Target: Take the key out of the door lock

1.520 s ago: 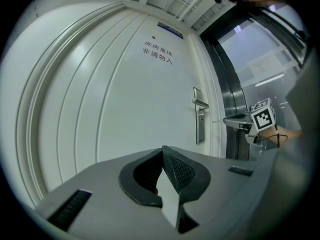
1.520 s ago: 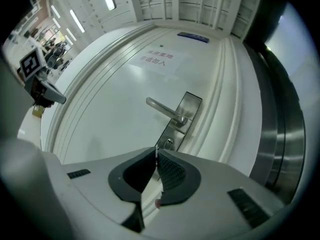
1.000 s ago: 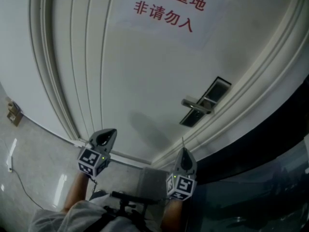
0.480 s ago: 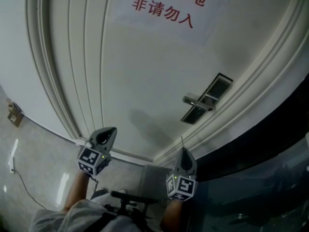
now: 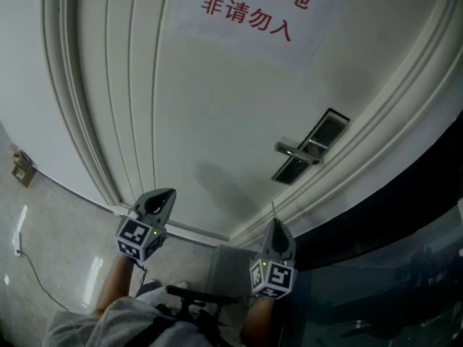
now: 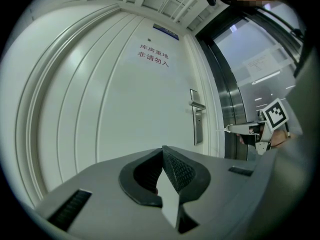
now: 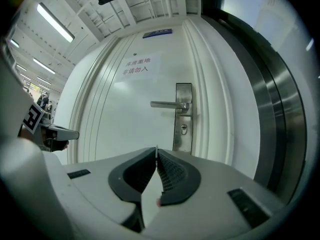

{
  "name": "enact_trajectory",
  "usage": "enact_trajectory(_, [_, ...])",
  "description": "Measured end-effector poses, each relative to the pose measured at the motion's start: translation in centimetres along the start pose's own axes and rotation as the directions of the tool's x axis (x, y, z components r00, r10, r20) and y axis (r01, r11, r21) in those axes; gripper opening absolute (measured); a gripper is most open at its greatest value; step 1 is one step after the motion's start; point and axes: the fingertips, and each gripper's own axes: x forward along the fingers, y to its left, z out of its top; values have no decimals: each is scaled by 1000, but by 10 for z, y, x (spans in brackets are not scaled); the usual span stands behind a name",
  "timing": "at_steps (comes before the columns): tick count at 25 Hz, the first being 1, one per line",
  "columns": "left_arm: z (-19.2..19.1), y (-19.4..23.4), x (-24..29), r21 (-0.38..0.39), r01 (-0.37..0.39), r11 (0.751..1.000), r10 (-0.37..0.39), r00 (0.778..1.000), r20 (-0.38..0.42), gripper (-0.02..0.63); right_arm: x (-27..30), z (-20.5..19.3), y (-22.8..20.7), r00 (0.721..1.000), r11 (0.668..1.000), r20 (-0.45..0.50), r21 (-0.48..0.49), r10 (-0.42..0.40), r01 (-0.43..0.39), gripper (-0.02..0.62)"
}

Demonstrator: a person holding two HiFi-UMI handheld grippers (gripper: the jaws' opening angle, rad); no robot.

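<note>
Pointing level at the white door point(image 5: 217, 121), the left gripper point(image 6: 163, 150) is sitting with its jaws pressed together on nothing, and from it the lock is lying well off to the right and higher up. Moving right across the door, a paper notice point(image 5: 249, 13) with red print is hanging high on the panel, well apart from the lock. Further right, the lock plate point(image 7: 183, 116) is standing upright near the door's right edge, its lever handle point(image 7: 169, 104) reaching out leftward. The keyhole point(image 7: 184, 129) is sitting just below that handle on the same plate. The key should be lodged there, but it is showing too small to make out. The right gripper point(image 7: 156, 150) is also closed with nothing between its jaws, aiming almost straight at the plate. The keyhole is lying ahead, a little above and slightly right of its tips, well apart from them. Judging by that, the right hand is the nearer one. The key's long axis would be running straight out of the door face, roughly along the line this gripper is pointing, so the jaws are needing to open, advance and pull back along it. Right of the door, a dark frame point(image 5: 391, 215) and a glass panel point(image 5: 391, 295) are closing the scene. No containers are showing.
</note>
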Motion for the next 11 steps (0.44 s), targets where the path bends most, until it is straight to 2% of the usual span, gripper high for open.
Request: enact_trajectory(11, [-4, -2, -2, -1, -7, 1000, 7, 1000, -8, 8, 0, -3, 6, 999, 999, -12, -22, 35, -35, 20])
